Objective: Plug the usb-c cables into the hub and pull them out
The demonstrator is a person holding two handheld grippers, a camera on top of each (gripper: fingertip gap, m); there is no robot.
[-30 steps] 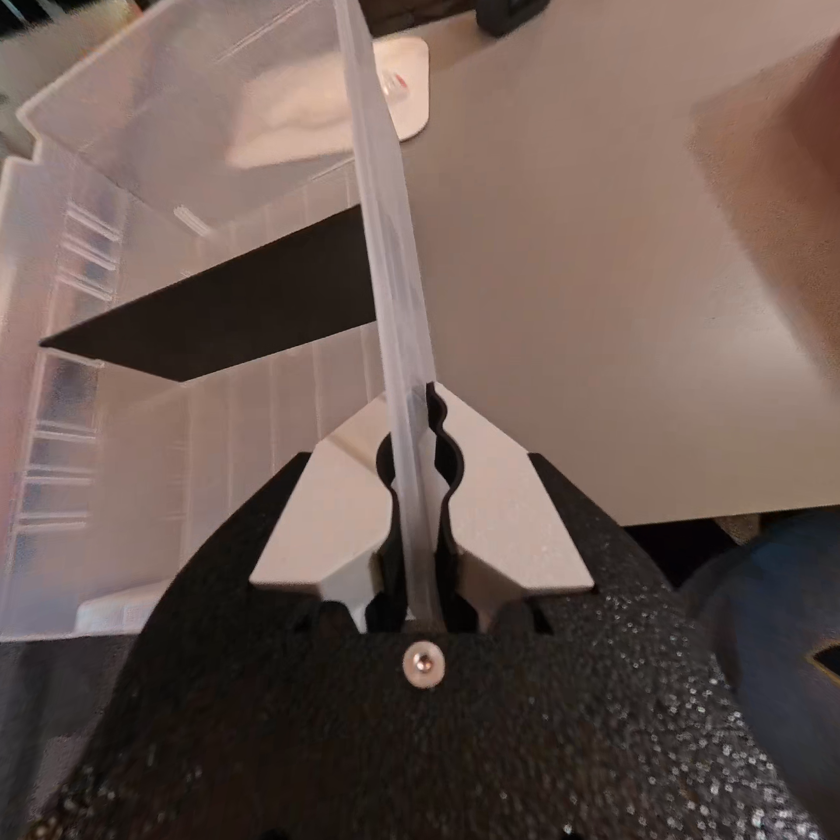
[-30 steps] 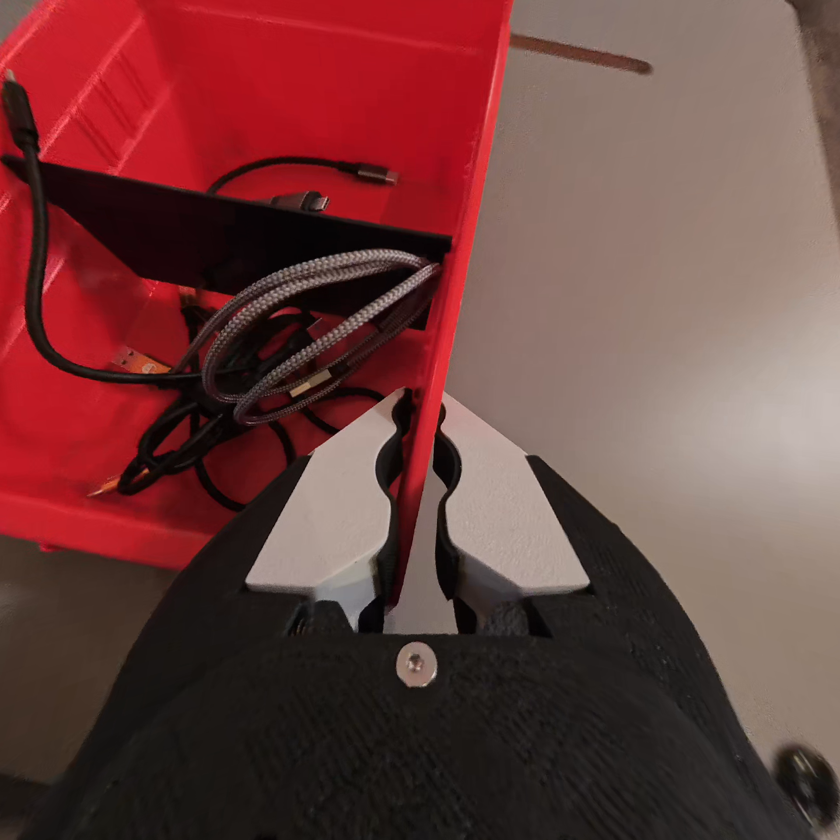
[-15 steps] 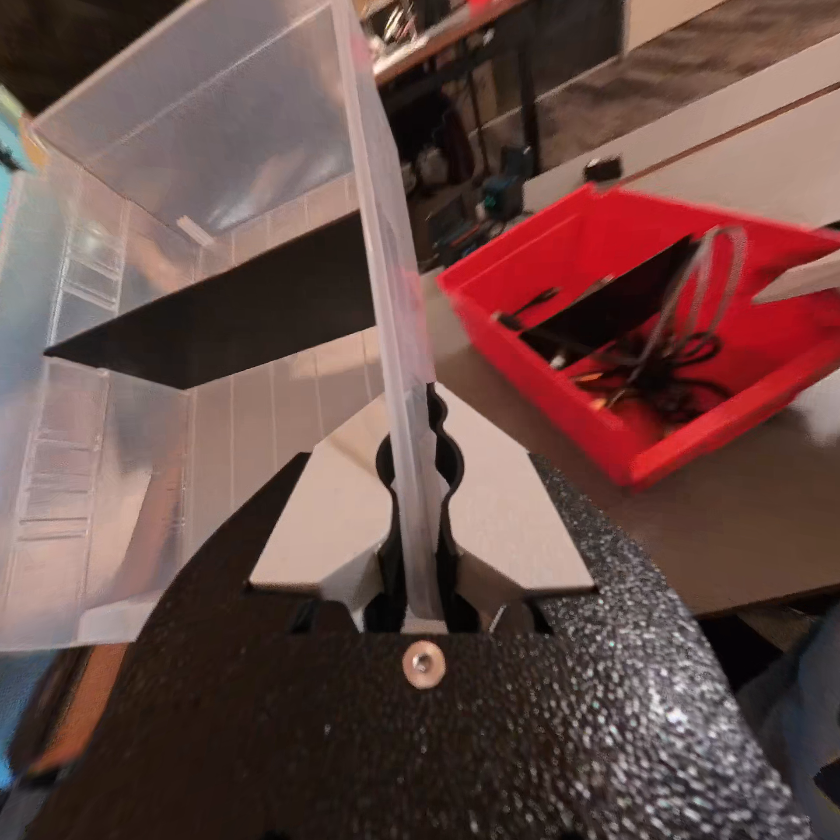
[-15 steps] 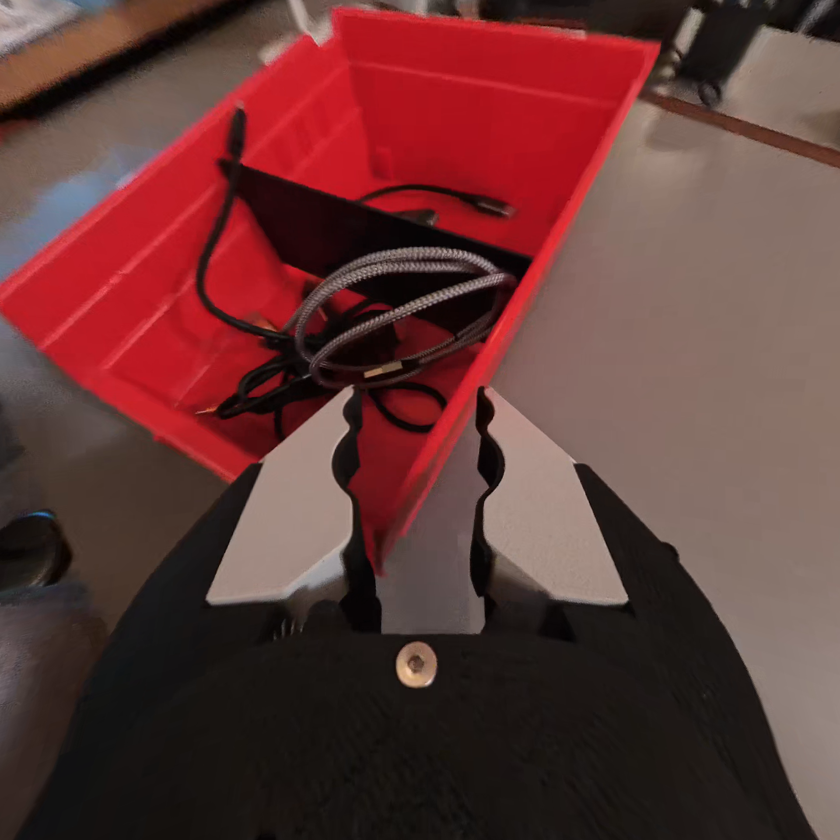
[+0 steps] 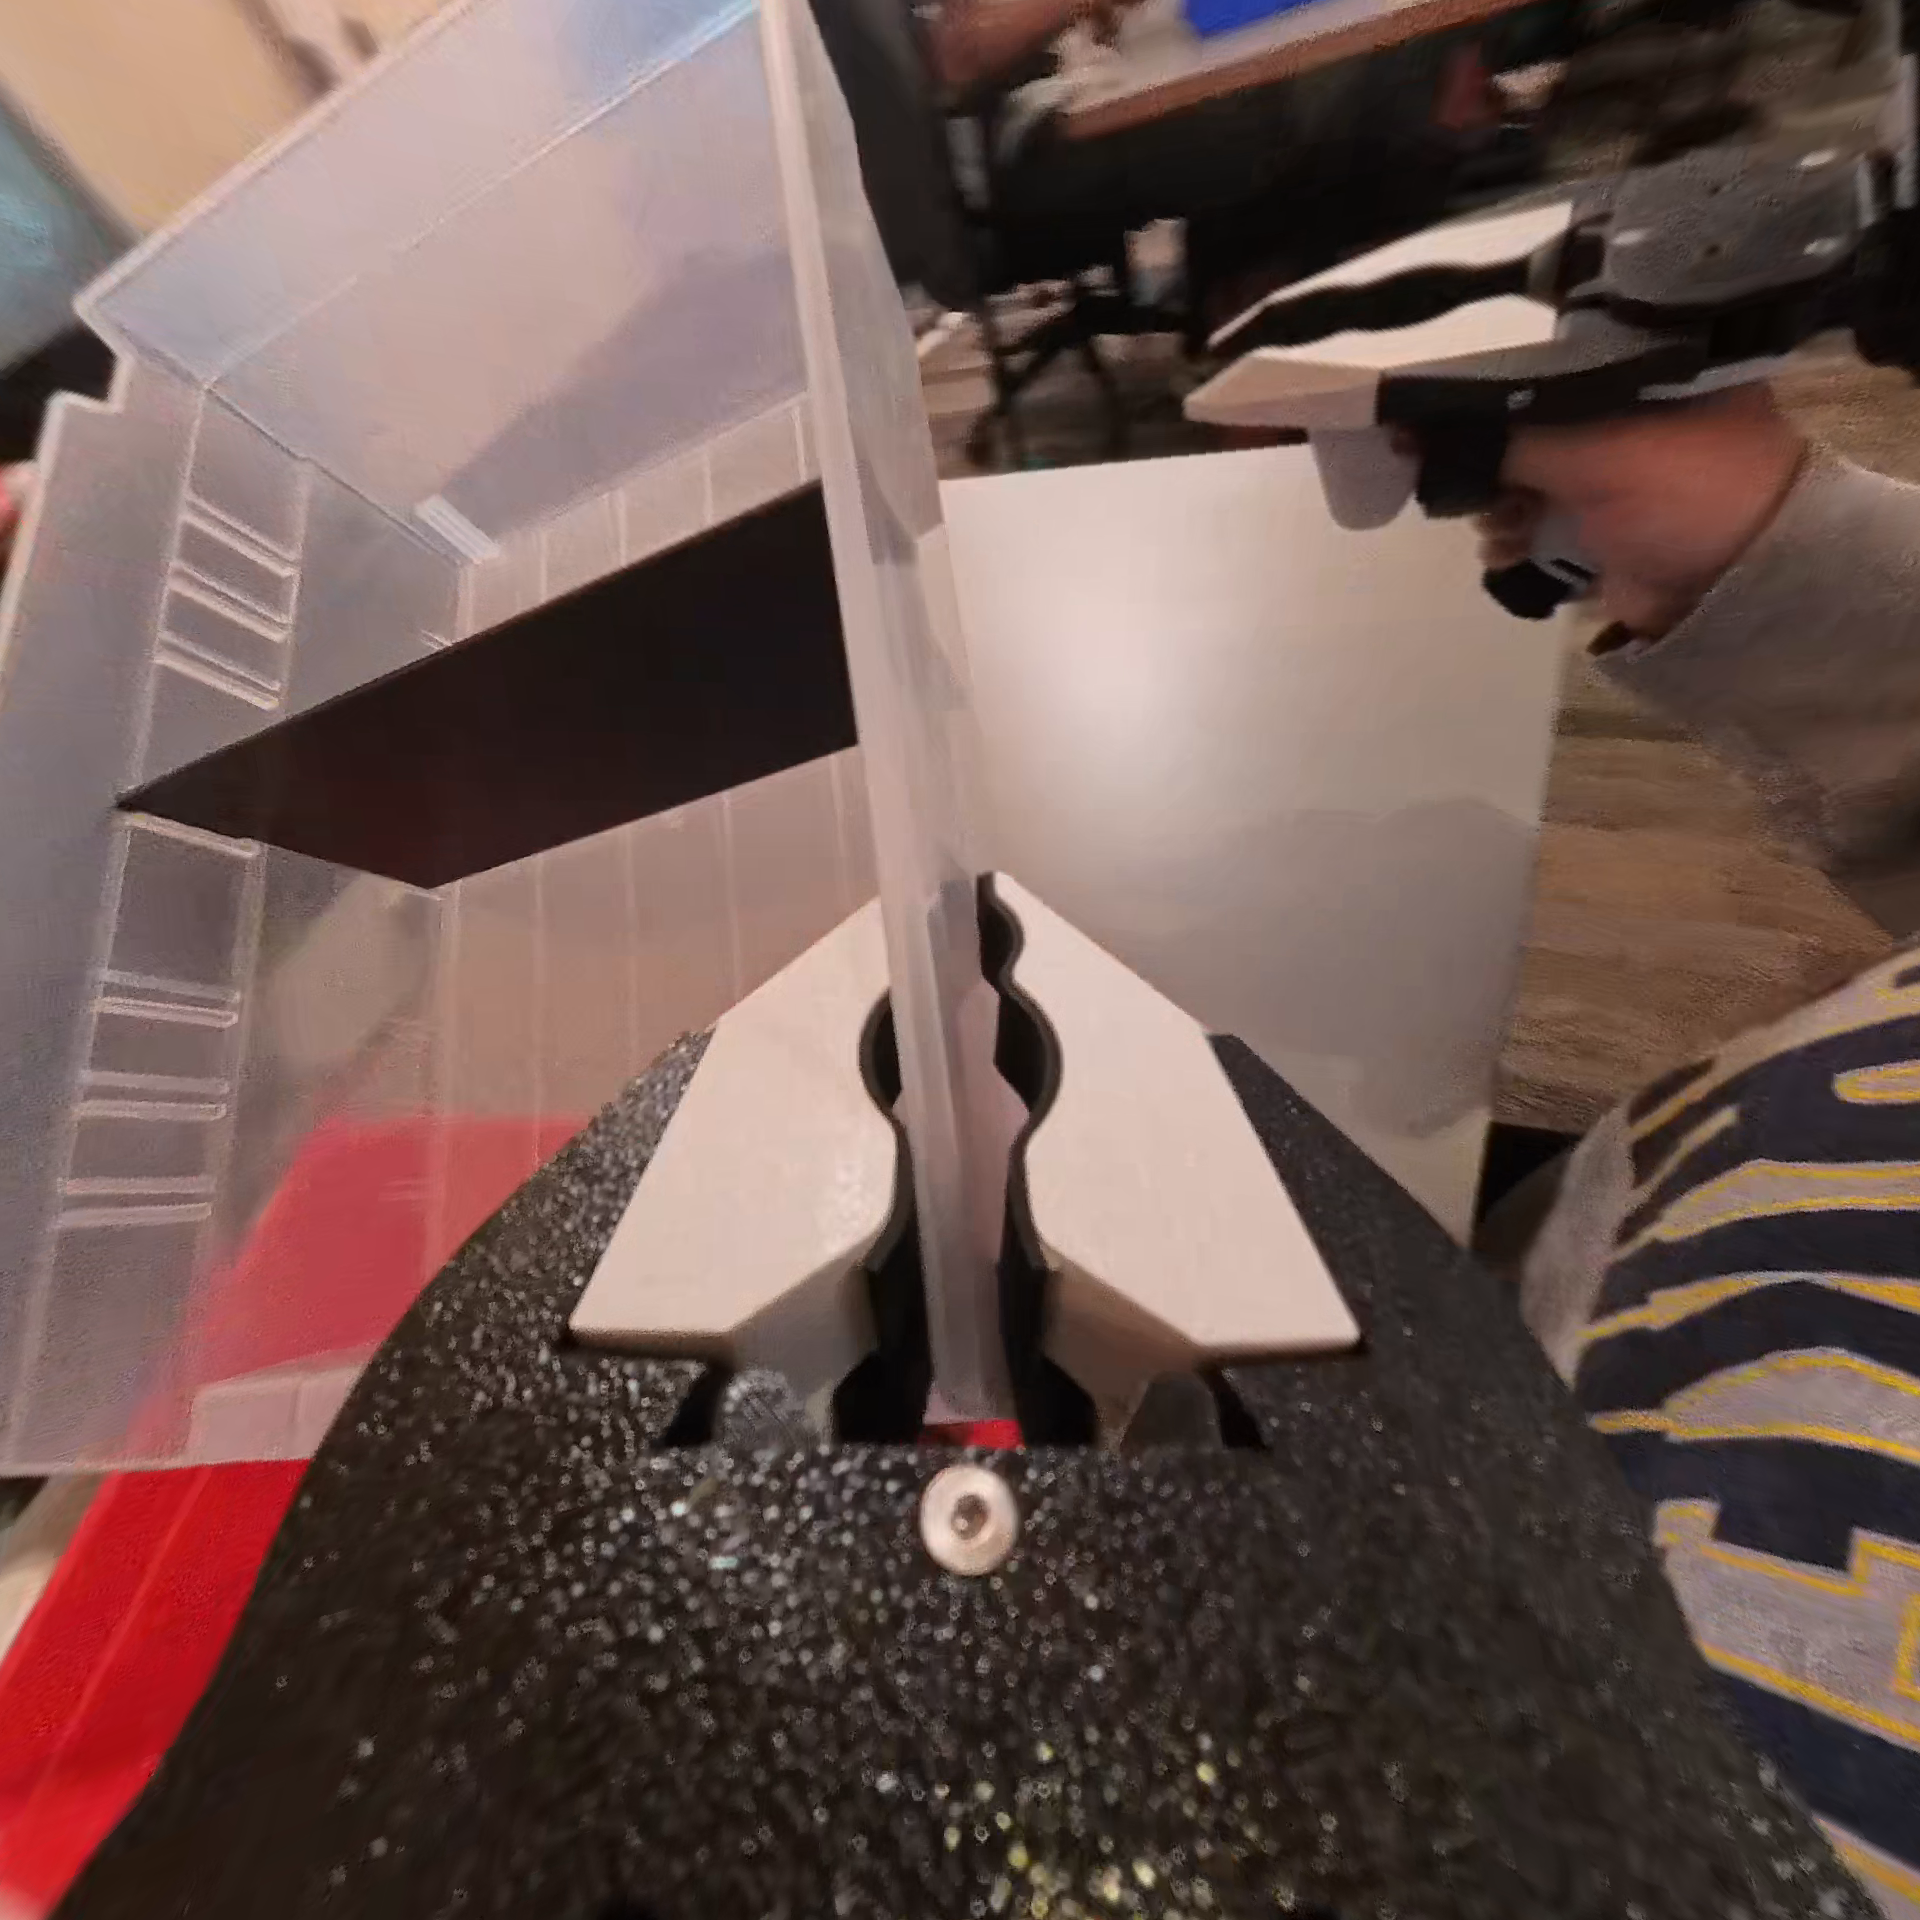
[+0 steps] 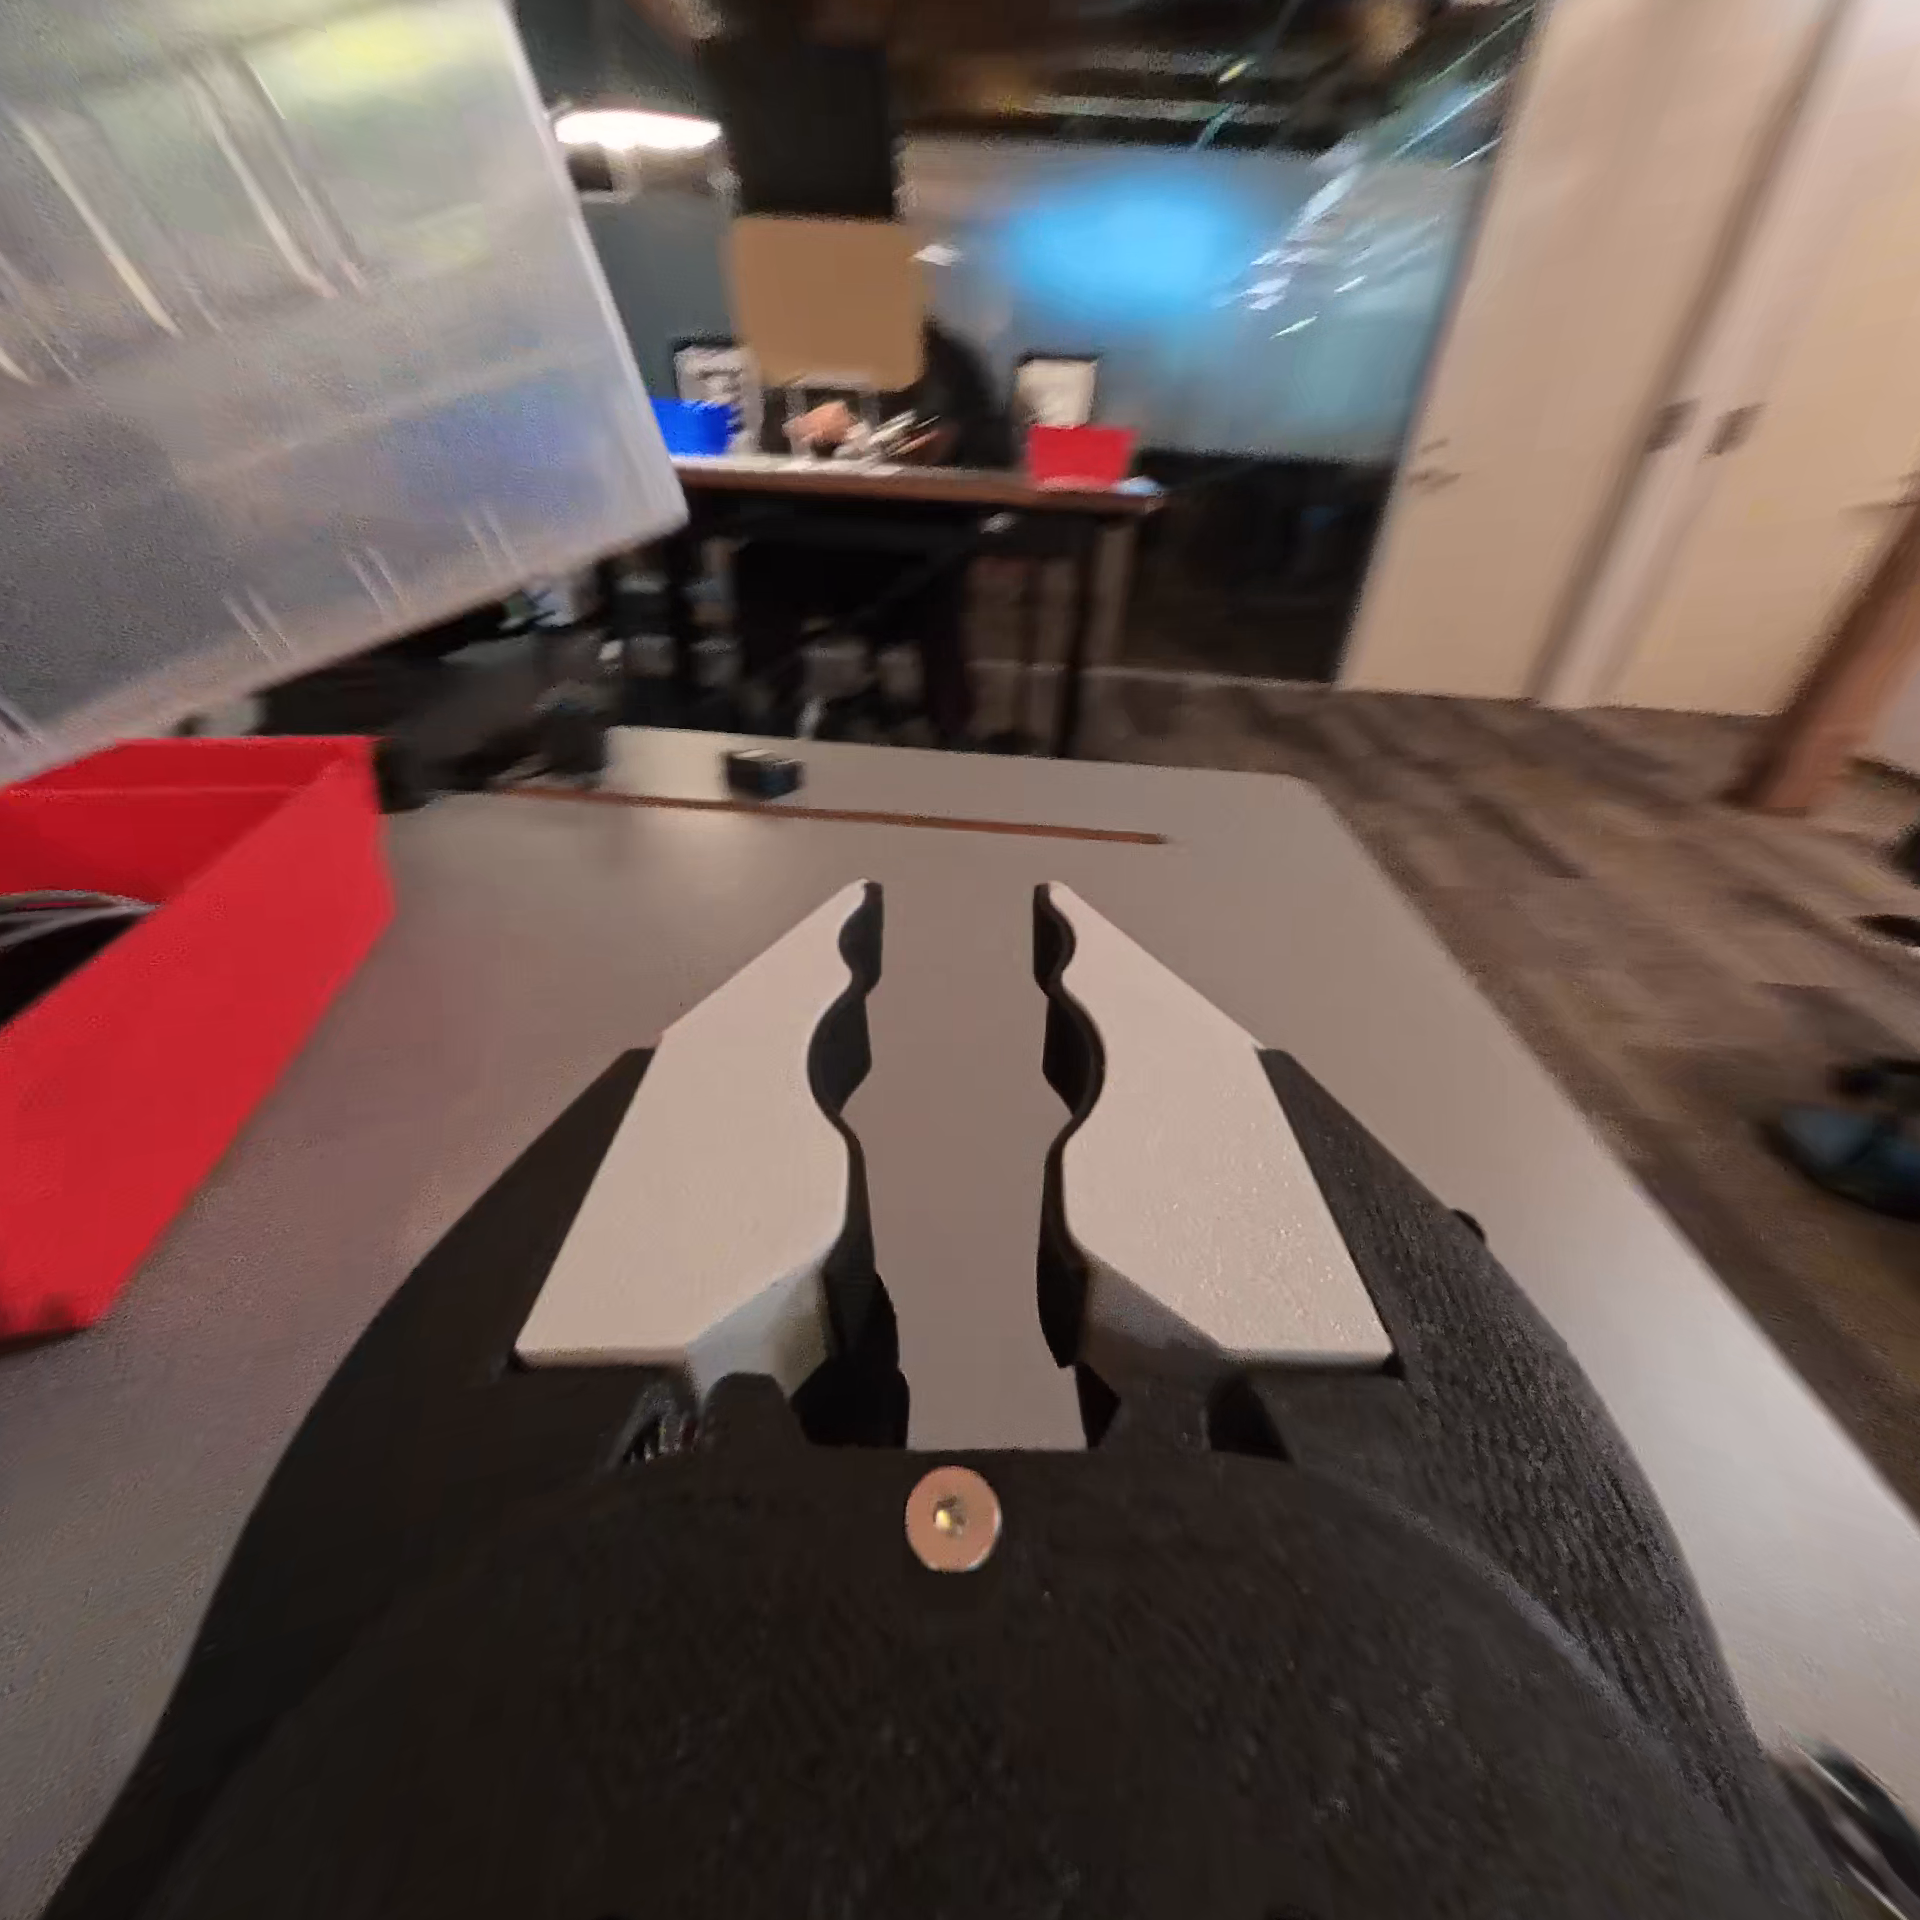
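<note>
The table (image 6: pixel 1195 852) is grey and runs away from me to a far edge, with carpet on its right. My left tongs (image 5: pixel 940 904) are clamped on the side wall of a clear bin (image 5: pixel 343 499), which is held up off the table and tilted; a black divider (image 5: pixel 540 717) crosses its inside from left to right. In my right view that same bin fills the upper left corner, well above the tabletop.

A red bin (image 6: pixel 197 935) sits on the table at the left, and through the clear plastic in my left view I see red below the raised bin. At its near left edge a dark bundle of cables (image 6: pixel 62 925) just shows over the rim; I cannot tell their plugs from here, and I cannot make out a hub.

My right tongs (image 6: pixel 956 904) stand apart with nothing between them, over bare table to the right of the red bin. In my left view they show far right, above the table's far part, fingers apart.

Near the table's far edge lies a small dark box (image 6: pixel 764 771), beside a thin brown strip (image 6: pixel 831 816).
</note>
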